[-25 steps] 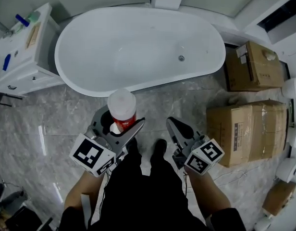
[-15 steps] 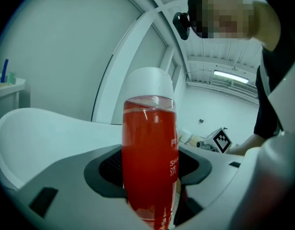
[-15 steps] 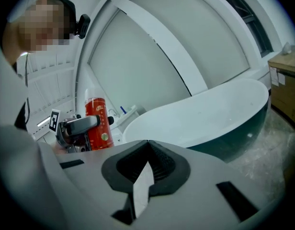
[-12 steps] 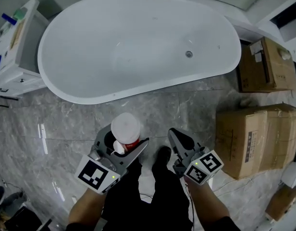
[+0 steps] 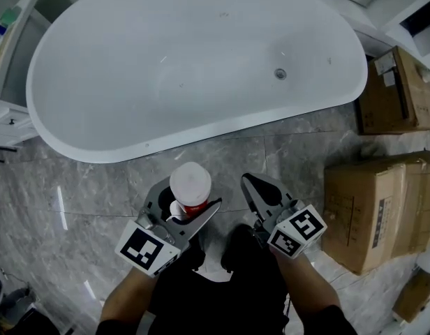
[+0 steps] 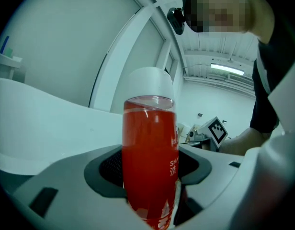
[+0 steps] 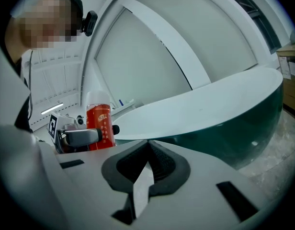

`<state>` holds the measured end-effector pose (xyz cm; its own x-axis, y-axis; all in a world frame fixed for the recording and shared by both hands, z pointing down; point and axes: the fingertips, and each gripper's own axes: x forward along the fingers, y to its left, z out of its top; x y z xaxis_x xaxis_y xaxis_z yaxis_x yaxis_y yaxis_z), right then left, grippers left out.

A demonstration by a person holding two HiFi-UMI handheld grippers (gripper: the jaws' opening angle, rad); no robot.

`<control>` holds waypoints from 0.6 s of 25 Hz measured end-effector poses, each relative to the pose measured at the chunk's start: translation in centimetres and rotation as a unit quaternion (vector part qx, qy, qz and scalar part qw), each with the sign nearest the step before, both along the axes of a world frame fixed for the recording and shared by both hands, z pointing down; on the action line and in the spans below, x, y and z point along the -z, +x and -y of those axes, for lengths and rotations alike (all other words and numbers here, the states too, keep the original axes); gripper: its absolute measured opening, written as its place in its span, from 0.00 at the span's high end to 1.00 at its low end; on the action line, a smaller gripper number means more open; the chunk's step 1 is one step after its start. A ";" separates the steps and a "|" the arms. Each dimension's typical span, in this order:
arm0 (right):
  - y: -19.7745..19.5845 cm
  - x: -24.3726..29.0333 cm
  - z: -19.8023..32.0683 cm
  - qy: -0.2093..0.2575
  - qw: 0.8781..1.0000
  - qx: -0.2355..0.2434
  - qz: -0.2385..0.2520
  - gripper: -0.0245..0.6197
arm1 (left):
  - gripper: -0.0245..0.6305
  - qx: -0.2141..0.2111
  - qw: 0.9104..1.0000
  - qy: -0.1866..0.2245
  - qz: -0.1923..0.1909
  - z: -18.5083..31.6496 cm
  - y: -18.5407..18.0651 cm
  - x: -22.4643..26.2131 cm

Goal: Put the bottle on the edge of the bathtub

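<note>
One bottle point(image 5: 190, 185) was held upright in the left hand-held gripper point(image 5: 188, 195), whose jaws were set wide and pinched on its body; the bottle was seen with a white cap uppermost and red liquid filling it nearly to the cap; it was carried above the grey marble floor point(image 5: 75, 194), on the near side of the white bathtub point(image 5: 117, 61), apart from the rim and not set on the edge; the right hand-held gripper point(image 5: 246, 180) was pressed together with nothing between its pads, and was held just beside the left one; cardboard boxes point(image 5: 382, 208) were stacked on the floor to the right of the bathtub.
</note>
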<state>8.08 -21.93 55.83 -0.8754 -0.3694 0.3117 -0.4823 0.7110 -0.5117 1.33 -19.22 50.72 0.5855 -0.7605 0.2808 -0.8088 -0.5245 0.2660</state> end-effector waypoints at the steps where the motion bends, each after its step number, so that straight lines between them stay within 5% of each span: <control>1: -0.1 -1.1 0.4 0.002 1.000 0.002 -0.001 0.92 | 0.52 -0.004 1.000 0.000 0.003 0.2 0.1 -1.2; 15: -0.4 -15.6 4.5 0.062 0.998 0.022 -0.008 0.92 | 0.52 -0.009 1.000 0.010 0.010 1.4 1.7 -18.5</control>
<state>7.65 -26.39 71.39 -0.8873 -0.3671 0.2793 -0.4560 0.7895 -0.4109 3.02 -20.60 69.20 0.5939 -0.7553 0.2772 -0.8039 -0.5443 0.2396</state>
